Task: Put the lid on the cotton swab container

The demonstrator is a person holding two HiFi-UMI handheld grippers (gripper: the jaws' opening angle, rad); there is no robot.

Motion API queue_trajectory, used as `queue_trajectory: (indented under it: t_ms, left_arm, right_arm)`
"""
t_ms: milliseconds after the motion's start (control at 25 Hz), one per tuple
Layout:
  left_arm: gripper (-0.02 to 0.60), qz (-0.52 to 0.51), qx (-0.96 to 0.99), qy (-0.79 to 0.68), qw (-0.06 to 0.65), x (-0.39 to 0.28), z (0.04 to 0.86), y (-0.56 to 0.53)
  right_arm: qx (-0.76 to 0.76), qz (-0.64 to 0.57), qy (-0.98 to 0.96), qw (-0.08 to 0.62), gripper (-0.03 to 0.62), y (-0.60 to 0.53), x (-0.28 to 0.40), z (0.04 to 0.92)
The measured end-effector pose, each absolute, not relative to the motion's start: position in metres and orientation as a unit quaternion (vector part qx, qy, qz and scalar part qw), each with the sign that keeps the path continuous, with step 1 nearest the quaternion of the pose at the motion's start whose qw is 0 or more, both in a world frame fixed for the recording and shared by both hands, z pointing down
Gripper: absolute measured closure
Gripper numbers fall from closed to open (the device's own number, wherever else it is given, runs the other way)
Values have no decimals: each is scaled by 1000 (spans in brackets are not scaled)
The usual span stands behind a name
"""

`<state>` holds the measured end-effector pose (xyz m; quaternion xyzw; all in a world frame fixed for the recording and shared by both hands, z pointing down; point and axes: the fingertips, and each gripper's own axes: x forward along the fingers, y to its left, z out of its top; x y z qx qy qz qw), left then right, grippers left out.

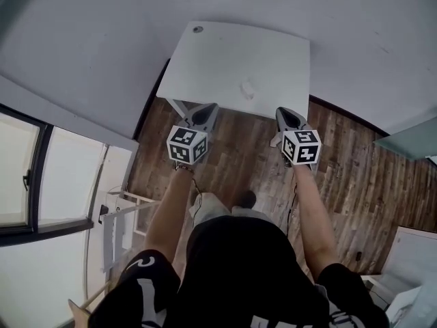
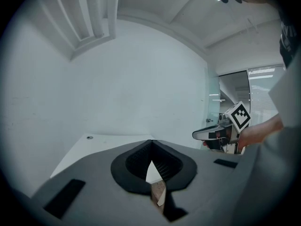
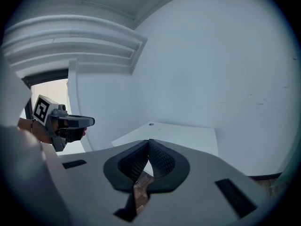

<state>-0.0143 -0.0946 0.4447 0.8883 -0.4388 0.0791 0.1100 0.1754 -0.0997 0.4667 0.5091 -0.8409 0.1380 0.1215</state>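
A small pale, translucent object [image 1: 247, 89] lies on the white table [image 1: 225, 60], right of its middle. It is too small to tell container from lid. My left gripper [image 1: 207, 108] and right gripper [image 1: 284, 113] hover side by side over the wooden floor, just short of the table's near edge. Both are shut with nothing between their jaws. In the left gripper view the closed jaws [image 2: 151, 143] point at the table top [image 2: 89, 149], and the right gripper [image 2: 212, 133] shows to the right. In the right gripper view the closed jaws [image 3: 149, 142] face the table [image 3: 188, 134], with the left gripper [image 3: 75, 122] at the left.
A round dark grommet [image 1: 198, 29] sits in the table's far left corner. White walls [image 1: 82, 39] close in behind and beside the table. A window [image 1: 27, 176] and a white rack [image 1: 123, 217] stand to the left. The person's legs and shoes [image 1: 225, 203] are below the grippers.
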Motion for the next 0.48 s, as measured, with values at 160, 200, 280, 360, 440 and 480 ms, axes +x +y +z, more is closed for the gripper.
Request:
queue_trajectory:
  t_ms: [160,200,280,360,440,480]
  left_arm:
    - [557,78,888,-438,120,-17,457,-112]
    - [557,78,888,-435,123,-18,460,-117]
    - [557,81,892,-427,127,-21,467,-128]
    - [557,84,896,-417,128,-27,470,-144]
    - [557,85,900,-407,131,-31,474,-161]
    - [557,85,902,-401,133,-33,475,-171]
  right_arm:
    - [504,142,-842,131,580,-116,169,477]
    - [505,144,-841,133,580,-121,167,480]
    - [508,149,-837,135,580,-130,161,485]
    - [514,152,-833,136,580,-141,154,487]
    - [522,153,-828,138,580,-153,148,489]
    - [526,155,-825,140,580,-160,146,489]
